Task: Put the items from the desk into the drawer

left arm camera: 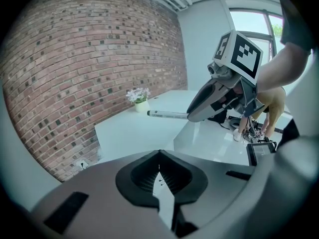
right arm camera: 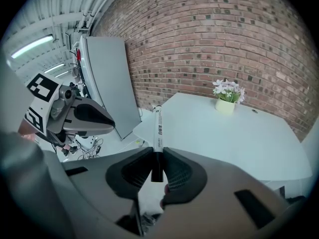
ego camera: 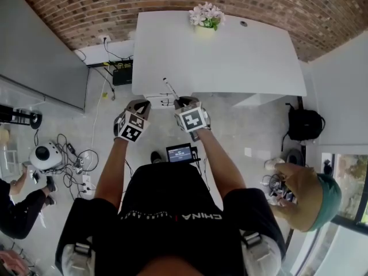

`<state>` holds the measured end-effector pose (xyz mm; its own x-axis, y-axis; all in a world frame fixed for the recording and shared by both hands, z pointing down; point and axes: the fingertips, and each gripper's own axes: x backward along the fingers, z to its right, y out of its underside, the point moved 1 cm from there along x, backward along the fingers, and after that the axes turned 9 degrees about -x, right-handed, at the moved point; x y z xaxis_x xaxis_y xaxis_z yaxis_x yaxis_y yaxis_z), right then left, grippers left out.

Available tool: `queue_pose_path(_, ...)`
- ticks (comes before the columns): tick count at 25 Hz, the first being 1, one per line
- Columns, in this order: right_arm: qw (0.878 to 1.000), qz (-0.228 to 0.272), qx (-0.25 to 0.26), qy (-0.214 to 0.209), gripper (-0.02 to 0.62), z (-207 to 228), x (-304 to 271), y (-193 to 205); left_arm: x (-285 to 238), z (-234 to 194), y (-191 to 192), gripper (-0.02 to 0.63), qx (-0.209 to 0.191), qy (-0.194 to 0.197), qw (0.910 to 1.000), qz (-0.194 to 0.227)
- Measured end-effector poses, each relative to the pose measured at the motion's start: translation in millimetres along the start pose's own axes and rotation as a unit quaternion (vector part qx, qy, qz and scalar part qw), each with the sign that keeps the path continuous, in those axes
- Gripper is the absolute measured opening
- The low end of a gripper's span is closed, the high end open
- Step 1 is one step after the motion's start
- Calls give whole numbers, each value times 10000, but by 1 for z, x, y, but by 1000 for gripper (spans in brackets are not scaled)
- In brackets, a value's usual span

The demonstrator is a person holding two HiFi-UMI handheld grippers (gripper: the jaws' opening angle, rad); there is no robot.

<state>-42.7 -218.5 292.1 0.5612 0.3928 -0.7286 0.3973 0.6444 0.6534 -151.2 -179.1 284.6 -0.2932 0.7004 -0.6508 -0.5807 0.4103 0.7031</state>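
Your right gripper (right arm camera: pixel 158 156) clamps the marker (right arm camera: pixel 158 128), left gripper (left arm camera: pixel 160 156) beside it closed on nothing; the drawer step seemingly remains.

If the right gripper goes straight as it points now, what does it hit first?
Probably the white desk top, near its front edge, with the white, black-ended marker pen clamped in the right gripper touching first; depth unclear.

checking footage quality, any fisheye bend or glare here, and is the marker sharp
Right gripper view: heavy fisheye bows the brick wall, yet the marker is sharp, print visible. Left gripper view: same bend, window blown out. Head view: even light, desk bright.
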Motion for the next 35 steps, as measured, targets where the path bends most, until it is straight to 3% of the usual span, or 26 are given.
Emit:
queue_pose_path(6, 9999, -28, -133, 45, 71, -11, -2, 14, 7, 7, 4, 12, 49, 238, 9989, 392)
queue_pose_path(17, 9995, 96, -208, -235, 71, -8, -2, 52, -25, 34, 19, 17, -21, 696, 9963, 497)
queue_pose_path(20, 9992, 136, -181, -340, 71, 6, -10, 66, -48, 45, 25, 91, -167, 736, 9961, 446)
queue_pose_path(29, 9984, 93, 199, -513, 71, 40, -59, 111, -122, 63, 72, 121, -441, 700, 9962, 273)
queue_pose_path(35, 9977, 250, 332, -540, 72, 67, -108, 139, -171, 63, 99, 121, -753, 404, 9957, 360)
